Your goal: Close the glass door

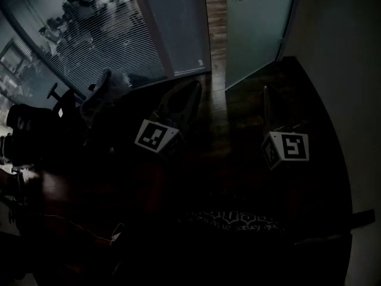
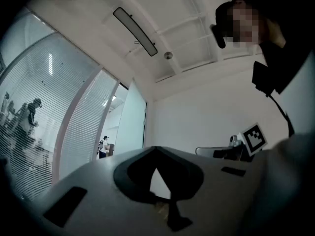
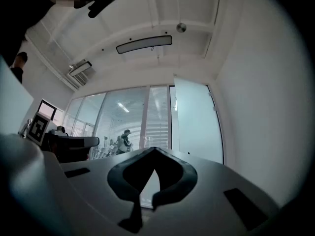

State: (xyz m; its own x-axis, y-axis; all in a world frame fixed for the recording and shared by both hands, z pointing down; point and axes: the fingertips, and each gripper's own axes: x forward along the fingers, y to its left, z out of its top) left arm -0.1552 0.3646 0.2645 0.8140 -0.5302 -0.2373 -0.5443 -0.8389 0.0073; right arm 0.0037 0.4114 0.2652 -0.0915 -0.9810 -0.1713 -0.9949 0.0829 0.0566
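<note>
The frosted glass door (image 1: 256,28) stands open, swung toward the white wall on the right, with a gap of dark floor between it and the door post (image 1: 178,28). In the head view my left gripper (image 1: 193,87) points at that gap and my right gripper (image 1: 266,91) points at the door's lower edge; both are short of the door and touch nothing. In the left gripper view the door (image 2: 133,124) is far ahead and my left gripper (image 2: 155,148) has its jaws together, empty. In the right gripper view the door (image 3: 194,122) is ahead and my right gripper (image 3: 155,149) is shut and empty.
A glass wall with blinds (image 1: 101,34) runs along the left, with people behind it. A black office chair (image 1: 36,136) stands at the left. The white wall (image 1: 339,52) closes the right side. A patterned mat (image 1: 232,220) lies on the dark wood floor near me.
</note>
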